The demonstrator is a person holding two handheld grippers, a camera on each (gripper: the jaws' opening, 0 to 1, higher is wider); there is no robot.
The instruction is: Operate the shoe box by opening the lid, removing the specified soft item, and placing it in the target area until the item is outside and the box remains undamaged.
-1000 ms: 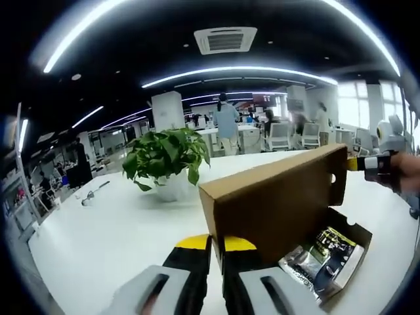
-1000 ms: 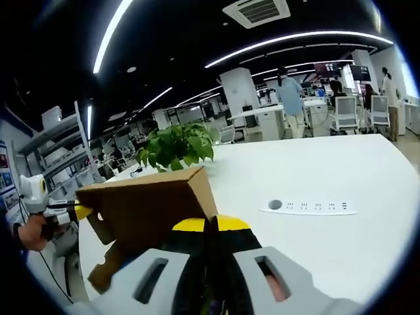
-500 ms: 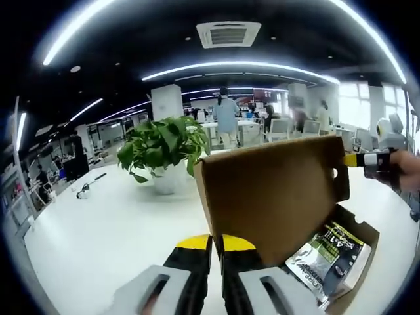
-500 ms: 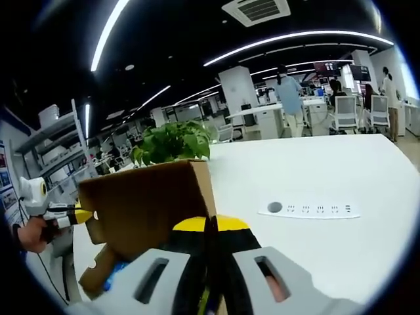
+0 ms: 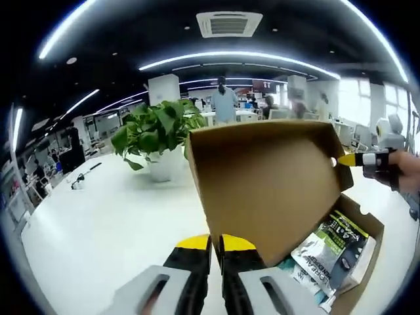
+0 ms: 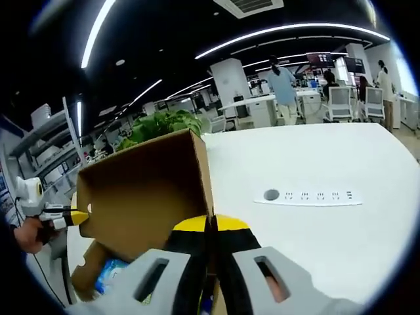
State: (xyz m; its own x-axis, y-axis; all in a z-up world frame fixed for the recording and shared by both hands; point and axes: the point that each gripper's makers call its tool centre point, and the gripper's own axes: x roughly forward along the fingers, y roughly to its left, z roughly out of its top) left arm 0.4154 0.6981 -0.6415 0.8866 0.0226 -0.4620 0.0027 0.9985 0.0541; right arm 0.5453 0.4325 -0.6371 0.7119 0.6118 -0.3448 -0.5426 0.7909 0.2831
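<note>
**Cardboard lid up, soft packet lies below it**

Both grippers pinch opposite corners of the raised lid point(image 5: 269, 184): left gripper point(image 5: 215, 244) and right gripper point(image 6: 211, 223), jaws pressed together. The soft packet point(image 5: 331, 246) rests inside the shoe box point(image 5: 367, 226) on the white tabletop point(image 5: 105, 216), below and right of the left gripper, its length running along the box.

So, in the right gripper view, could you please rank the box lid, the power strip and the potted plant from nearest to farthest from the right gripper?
1. Box lid: pinched between the right gripper's jaws, raised on the left.
2. Power strip: flat on the white table, ahead to the right.
3. Potted plant: behind the lid, upper left.
</note>
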